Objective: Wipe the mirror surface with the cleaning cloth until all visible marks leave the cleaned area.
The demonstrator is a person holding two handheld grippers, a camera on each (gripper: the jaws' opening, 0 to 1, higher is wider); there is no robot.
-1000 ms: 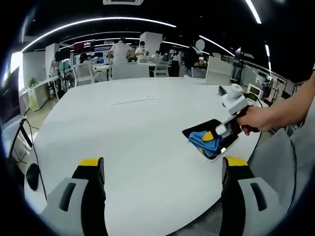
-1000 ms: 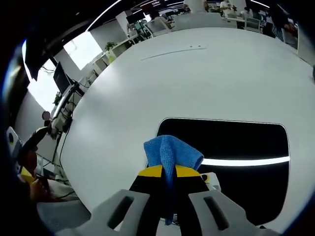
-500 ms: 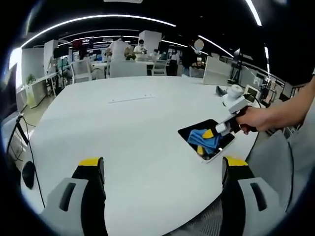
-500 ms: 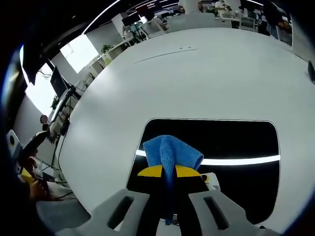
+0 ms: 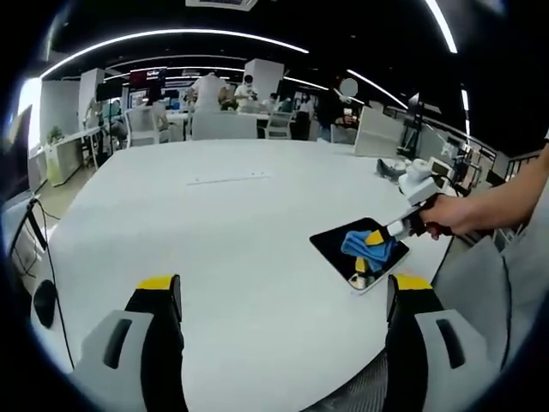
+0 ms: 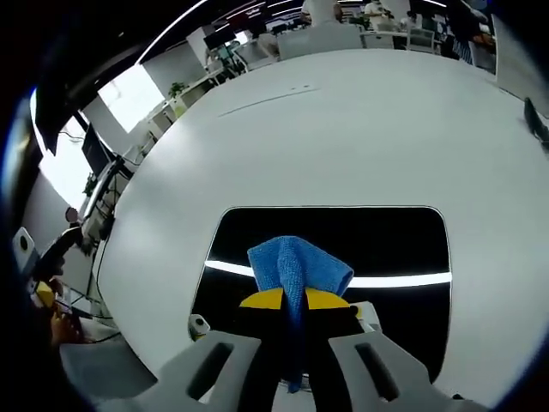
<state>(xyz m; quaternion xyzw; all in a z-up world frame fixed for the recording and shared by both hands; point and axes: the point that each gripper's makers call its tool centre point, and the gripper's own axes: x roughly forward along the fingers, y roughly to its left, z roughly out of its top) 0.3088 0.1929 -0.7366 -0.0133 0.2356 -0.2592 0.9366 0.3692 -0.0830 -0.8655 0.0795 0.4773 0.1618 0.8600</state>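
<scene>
Right gripper view: we look down our jaws at the mirror, a dark rounded rectangle lying flat on the white table.
Mirror axis: its long side runs across this view, left to right; in the left gripper view the mirror sits near the table edge, just beside a person's hand.
Cloth: the blue cleaning cloth bunches upward from our jaw tips, resting on the near middle of the mirror; from the left gripper view we see the cloth on the mirror's right part.
Right gripper: our jaws are pinched tight on the cloth, yellow tips meeting around it; we also see this gripper from the left gripper view, over the mirror.
Left gripper: our jaws stand wide apart, nothing between them, held above the table well apart from the mirror.
Reflection: a bright light strip crosses the mirror along its long axis.
Writing: we can read none on the mirror or cloth.
</scene>
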